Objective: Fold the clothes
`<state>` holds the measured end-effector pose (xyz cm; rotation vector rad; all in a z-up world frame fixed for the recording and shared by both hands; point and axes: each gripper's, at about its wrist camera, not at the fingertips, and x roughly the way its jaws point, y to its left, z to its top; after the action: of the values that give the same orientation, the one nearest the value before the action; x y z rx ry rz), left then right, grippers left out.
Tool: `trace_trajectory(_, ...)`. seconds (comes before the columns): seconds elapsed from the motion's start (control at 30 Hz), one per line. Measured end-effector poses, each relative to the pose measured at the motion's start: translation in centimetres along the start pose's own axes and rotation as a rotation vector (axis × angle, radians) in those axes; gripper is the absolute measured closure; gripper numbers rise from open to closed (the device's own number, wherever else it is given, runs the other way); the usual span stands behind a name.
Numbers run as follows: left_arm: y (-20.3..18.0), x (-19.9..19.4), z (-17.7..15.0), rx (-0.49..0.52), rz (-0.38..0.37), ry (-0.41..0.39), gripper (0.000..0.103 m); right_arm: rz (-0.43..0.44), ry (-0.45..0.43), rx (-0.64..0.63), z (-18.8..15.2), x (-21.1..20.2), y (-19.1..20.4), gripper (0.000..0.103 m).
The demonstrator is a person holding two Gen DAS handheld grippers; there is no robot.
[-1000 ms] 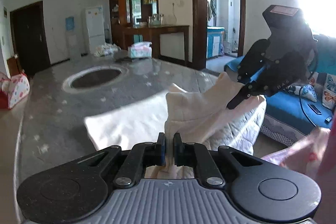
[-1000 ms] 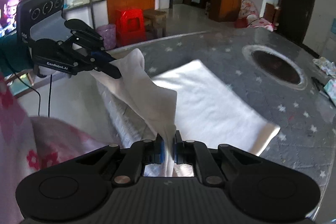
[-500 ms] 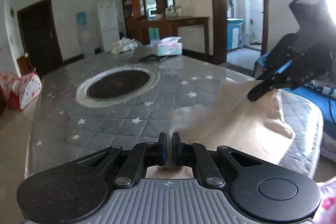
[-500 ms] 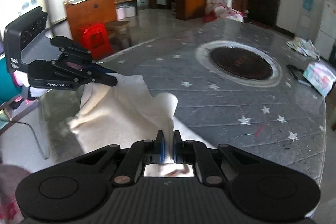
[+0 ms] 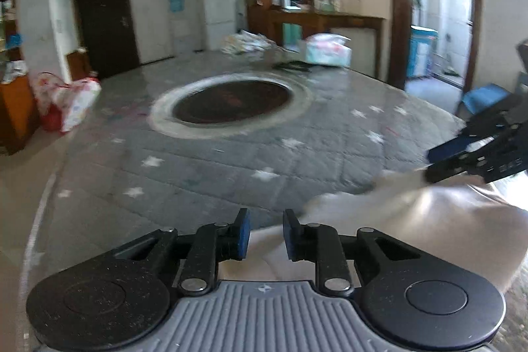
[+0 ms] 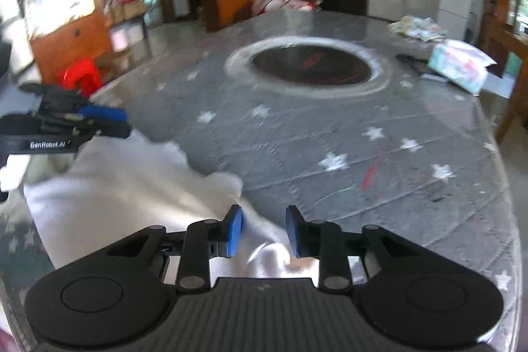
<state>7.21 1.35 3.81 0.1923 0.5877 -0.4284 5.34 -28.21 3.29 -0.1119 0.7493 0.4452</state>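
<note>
Cloth folded, long axis spanning both opening grippers.

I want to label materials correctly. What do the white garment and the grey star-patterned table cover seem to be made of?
White garment: soft woven or knit fabric, probably cotton, matte; it drapes and bunches in rounded folds. Blur hides the weave.
Grey table cover: apparently quilted padded textile with printed white stars; stitched diamond lines show, and a slight sheen near the far edge hints at a clear film on top.

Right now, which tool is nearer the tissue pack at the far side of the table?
Right. The right tool, jaws opening over the white cloth, faces the tissue pack from its side of the table; the left tool sits further away.
</note>
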Motion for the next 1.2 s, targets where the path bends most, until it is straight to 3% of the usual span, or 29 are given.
trace_trajectory(0.1,0.7,-1.7,0.0,-0.066,0.009,-0.023,0.078,-0.022,-0.037,0.010,-0.1,-1.4,-0.2,0.076)
trace_trajectory(0.23,-0.7,-4.7,-0.4,-0.105,-0.092,-0.053,0.078,0.031,-0.053,0.008,-0.1,-3.1,1.1,0.077)
trace_trajectory(0.4,-4.1,-6.2,-1.8,-0.099,-0.195,-0.039,0.078,0.121,-0.019,-0.027,0.8,-1.6,3.5,0.078)
trace_trajectory(0.57,-5.4,-5.6,-3.4,-0.080,-0.181,0.006,0.072,0.137,0.029,-0.028,1.8,1.3,5.3,0.078)
trace_trajectory(0.8,-4.2,-5.9,-5.0,-0.148,-0.189,0.013,0.066,0.096,0.045,-0.007,2.0,3.2,5.7,0.079)
trace_trajectory(1.0,-2.6,-6.4,-4.0,-0.235,-0.199,-0.020,0.064,0.084,0.031,-0.003,2.0,1.7,5.2,0.078)
trace_trajectory(1.2,-0.5,-3.6,-2.5,-0.352,-0.139,0.012,0.064,0.099,0.025,-0.005,2.6,1.6,6.0,0.078)
